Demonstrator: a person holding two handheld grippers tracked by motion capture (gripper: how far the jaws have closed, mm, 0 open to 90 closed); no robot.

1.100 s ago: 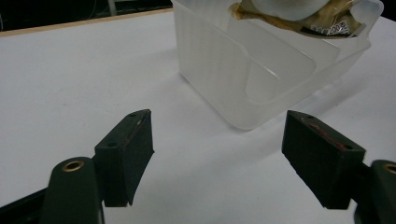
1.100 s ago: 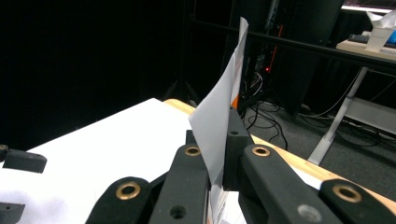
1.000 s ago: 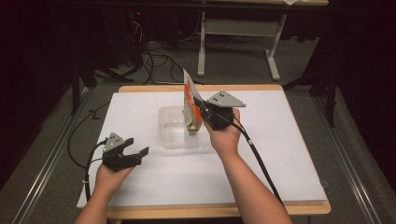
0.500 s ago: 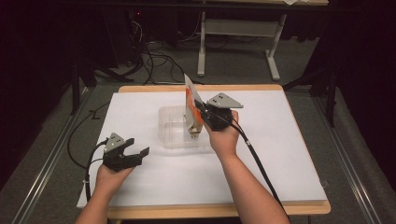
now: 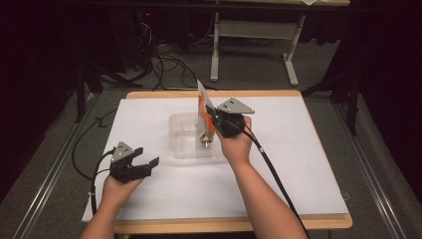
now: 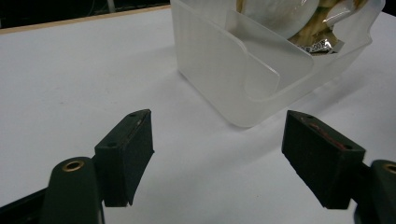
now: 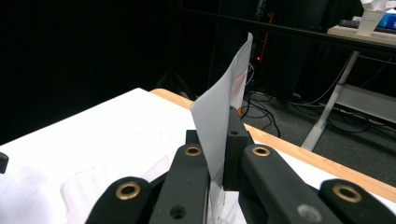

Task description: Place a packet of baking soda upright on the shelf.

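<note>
White table (image 5: 308, 164), right tongs (image 5: 211, 115) pinching snack packet (image 5: 204, 107) above clear tub (image 5: 181, 144), left tongs (image 5: 147, 158) wide, near front edge.

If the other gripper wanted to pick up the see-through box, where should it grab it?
Probably the wall nearest the left gripper, from above. The clear box is open on top with thin upright walls, so one jaw could slip inside and one stay outside the rim. That gripper is already open beside it. The far side looks less handy: the right gripper holds a snack packet over it.
</note>
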